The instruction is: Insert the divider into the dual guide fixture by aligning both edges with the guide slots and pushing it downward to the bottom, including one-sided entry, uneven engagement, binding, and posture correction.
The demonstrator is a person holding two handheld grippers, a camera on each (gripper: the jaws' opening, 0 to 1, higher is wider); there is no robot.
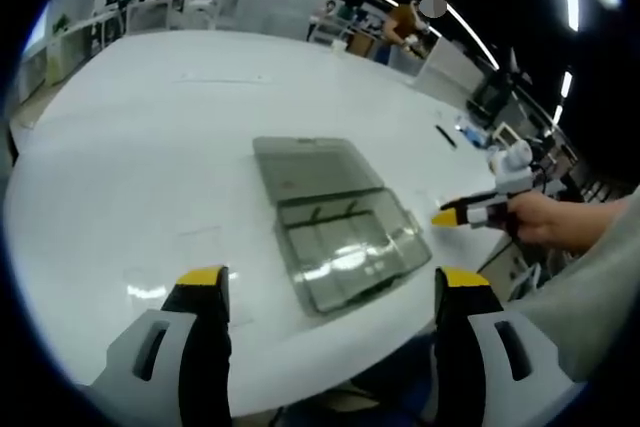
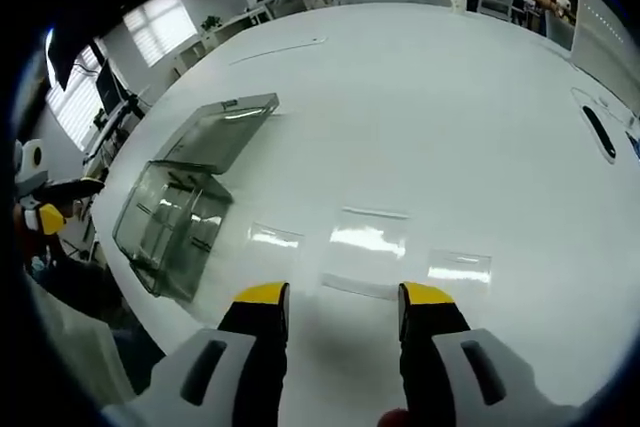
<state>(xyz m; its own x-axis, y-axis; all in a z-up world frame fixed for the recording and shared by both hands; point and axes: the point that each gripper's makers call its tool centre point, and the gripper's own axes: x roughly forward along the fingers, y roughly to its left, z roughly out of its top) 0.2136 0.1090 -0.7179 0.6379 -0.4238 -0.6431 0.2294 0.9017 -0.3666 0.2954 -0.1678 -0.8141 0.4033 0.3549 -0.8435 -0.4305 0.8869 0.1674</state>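
A clear plastic box (image 1: 345, 252) with inner partitions lies on the white table (image 1: 150, 127), its lid (image 1: 310, 167) folded open behind it. My left gripper (image 1: 330, 282) hovers open above the table's near edge, the box just beyond its jaws, nothing held. My right gripper (image 1: 468, 215) enters from the right, held by a hand (image 1: 545, 219), beside the box. In the right gripper view the box (image 2: 170, 222) and lid (image 2: 222, 132) sit at the left. My right gripper (image 2: 343, 297) is open over what looks like a thin clear sheet (image 2: 365, 247) flat on the table.
A black pen (image 2: 600, 132) lies far right on the table (image 2: 450, 97). The left gripper (image 2: 50, 215) shows at the left edge, past the box. Desks, chairs and a person (image 1: 405, 22) stand beyond the table's far side. The table edge (image 1: 330, 382) runs close under my left jaws.
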